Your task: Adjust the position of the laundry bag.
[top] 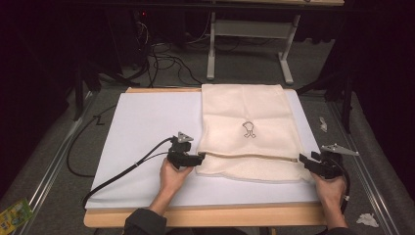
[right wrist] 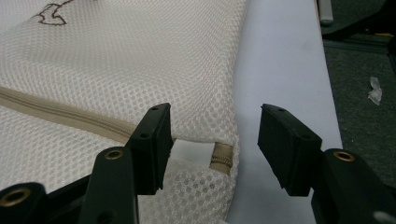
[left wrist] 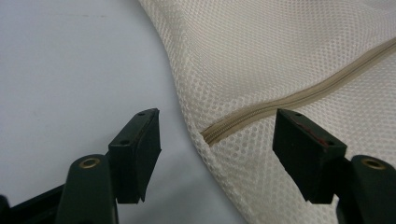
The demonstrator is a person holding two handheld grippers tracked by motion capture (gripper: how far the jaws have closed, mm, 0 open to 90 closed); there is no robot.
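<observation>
flanking the mesh bag (top: pixel 247 129), both grippers' fingers spread; right gripper view shows its zipper end (right wrist: pixel 222 157).

Mesh bag (top: pixel 247 132) on table (top: pixel 147 127), right half; left claw (top: pixel 201 158), right claw (top: pixel 302 157) flanking zipper (top: pixel 249 156) ends.

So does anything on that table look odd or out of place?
Nothing looks damaged. The mesh bag lies flat, though its far edge hangs past the table. Scraps of crumpled paper lie on the floor at the right. Both the left gripper and the right gripper are open at the zipper ends.
</observation>
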